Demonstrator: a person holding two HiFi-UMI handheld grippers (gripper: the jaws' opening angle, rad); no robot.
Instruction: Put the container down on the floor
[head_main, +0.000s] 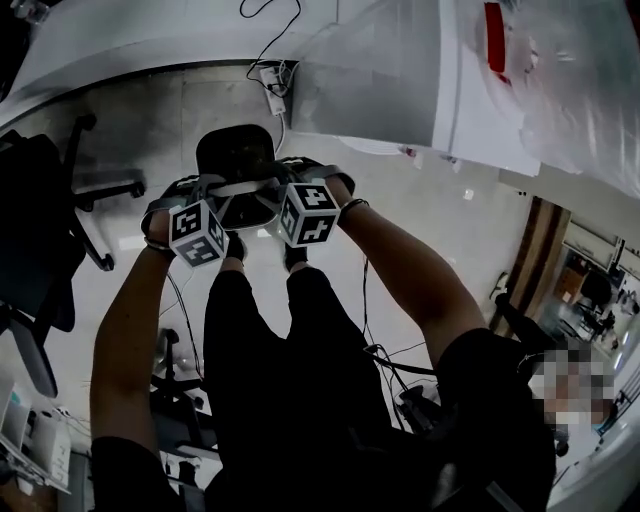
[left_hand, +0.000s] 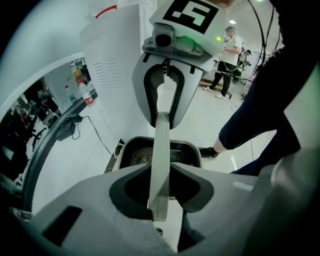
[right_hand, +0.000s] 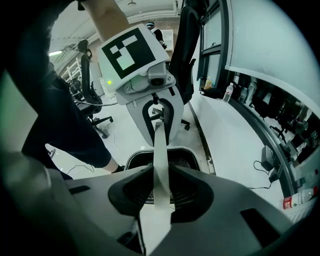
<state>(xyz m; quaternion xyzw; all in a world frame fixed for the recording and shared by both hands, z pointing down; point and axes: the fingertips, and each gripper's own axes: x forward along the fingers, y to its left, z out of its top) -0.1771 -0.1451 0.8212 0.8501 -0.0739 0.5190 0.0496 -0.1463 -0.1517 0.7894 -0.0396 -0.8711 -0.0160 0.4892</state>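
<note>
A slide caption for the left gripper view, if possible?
Left gripper and right gripper clamp the white handle over the dark container.

Looks like an open-plan office or lab to me: long curved white desk (head_main: 150, 45) at 12 o'clock, rolling office chair (head_main: 70, 190) at 9, power strip (head_main: 272, 88) with cables on the glossy pale floor (head_main: 420, 220), a bottle (left_hand: 86, 93) on the desktop.

No words, numbers or brand names can be read in any view. The left cube (head_main: 197, 233) and the right cube (head_main: 308, 213), at the centre of the head view, bear only black-and-white square patterns.
</note>
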